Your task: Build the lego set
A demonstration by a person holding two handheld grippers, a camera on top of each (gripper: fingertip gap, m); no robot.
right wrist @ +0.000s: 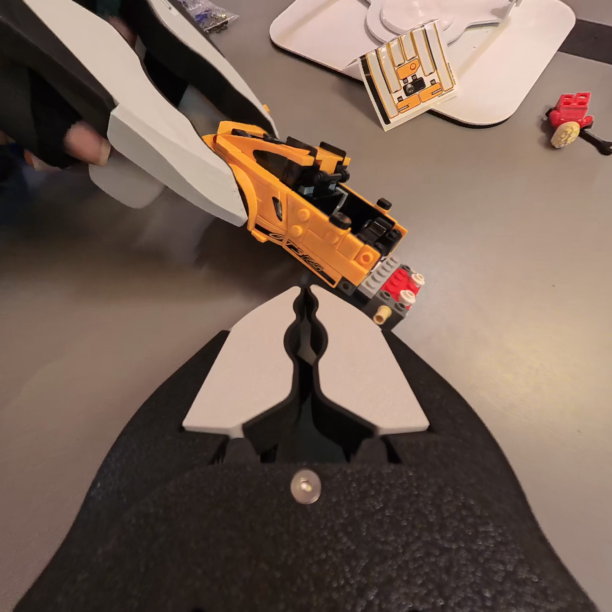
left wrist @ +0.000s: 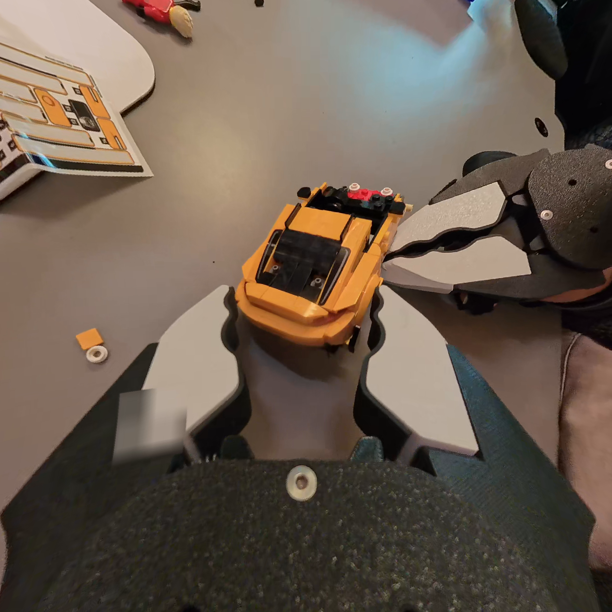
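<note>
A half-built orange toy brick car [left wrist: 318, 265] sits at the centre of a grey table [left wrist: 231, 149], its nose end caught between the two light grey fingers of the left gripper [left wrist: 306, 311]. The fingers [left wrist: 202, 334] close on either side of the car's front, the black inner pads against its orange flanks, so the car is grasped by the nose; in the right wrist view the car is tilted, with its nose higher than its tail. The car's rear end is unfinished, showing black, grey and red bricks with two small white round studs on top. The right gripper [right wrist: 306, 289] comes in from the side with its fingers clenched together and nothing between them; its tips touch or nearly touch the car's side just behind the front wheel arch. A person's fingers in a dark glove [right wrist: 82, 145] show behind the left gripper. Near the left gripper lie a small orange flat tile [left wrist: 88, 337] and a white round piece [left wrist: 96, 354], just beside each other. Further off, a sticker sheet [left wrist: 66, 126] with orange and grey shapes leans partly on a white flat base [right wrist: 496, 66]. Well away lies a small red brick assembly with a tan round part [right wrist: 566, 119], and a clear bag of small pieces [right wrist: 215, 13] lies at the table's far edge.
</note>
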